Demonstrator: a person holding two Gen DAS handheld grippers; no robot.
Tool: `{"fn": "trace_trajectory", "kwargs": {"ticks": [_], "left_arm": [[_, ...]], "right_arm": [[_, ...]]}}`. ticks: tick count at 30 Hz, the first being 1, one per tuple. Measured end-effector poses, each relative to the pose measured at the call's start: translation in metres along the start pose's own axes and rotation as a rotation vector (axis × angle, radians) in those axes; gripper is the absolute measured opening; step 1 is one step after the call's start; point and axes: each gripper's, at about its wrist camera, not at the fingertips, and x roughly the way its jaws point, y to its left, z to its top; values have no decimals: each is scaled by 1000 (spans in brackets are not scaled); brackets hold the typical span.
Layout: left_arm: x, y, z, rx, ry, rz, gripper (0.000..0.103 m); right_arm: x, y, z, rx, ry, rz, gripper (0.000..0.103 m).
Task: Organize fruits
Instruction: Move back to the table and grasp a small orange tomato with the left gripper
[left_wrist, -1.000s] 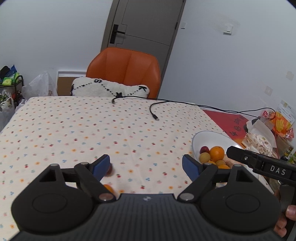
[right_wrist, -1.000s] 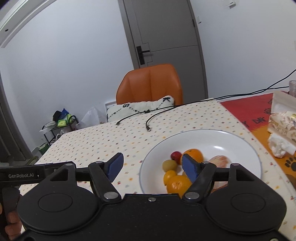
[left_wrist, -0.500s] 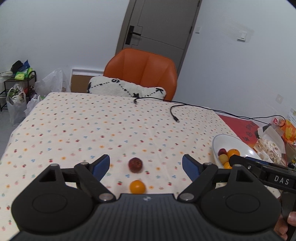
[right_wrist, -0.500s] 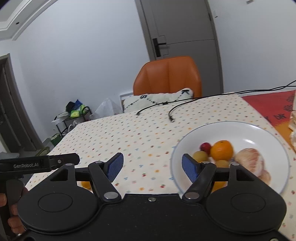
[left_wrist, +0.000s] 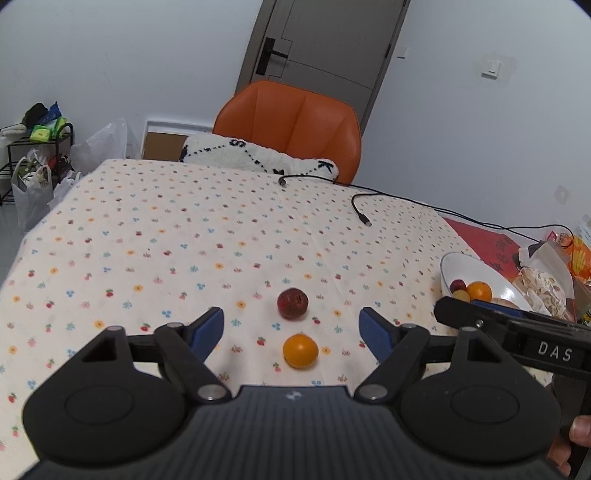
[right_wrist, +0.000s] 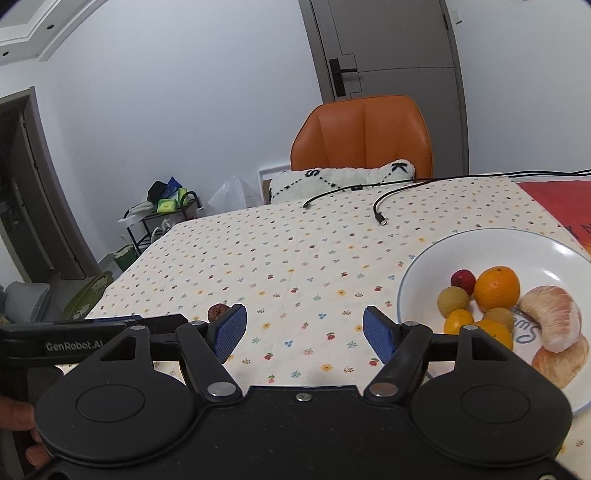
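Orange fruit lies on the worktop just ahead, between the spread, empty left claw fingers, nearer than the right claw.

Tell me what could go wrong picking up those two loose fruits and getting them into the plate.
The small orange and the dark red fruit lie close together between the open left gripper jaws, so closing on one may nudge the other, and both are round enough to roll. The white plate is already crowded, so a dropped fruit could knock others about.
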Motion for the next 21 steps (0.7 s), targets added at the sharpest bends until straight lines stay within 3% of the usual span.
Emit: {"fn": "trace_trajectory", "kwargs": {"ticks": [4,11,15,21], "left_arm": [[6,1,-4,1,22,-15,61],[20,-1,-10,-2,51,-39,52],[31,1,-15,-4,82,-53,23],[24,12,-12,-16,54,-41,23]], "right_arm": [[4,3,-1,-4,10,3,70],[9,8,-1,-15,25,4,70],[15,12,-1,-17,36,8,70],[28,23,-1,-27,51,35,69]]}}
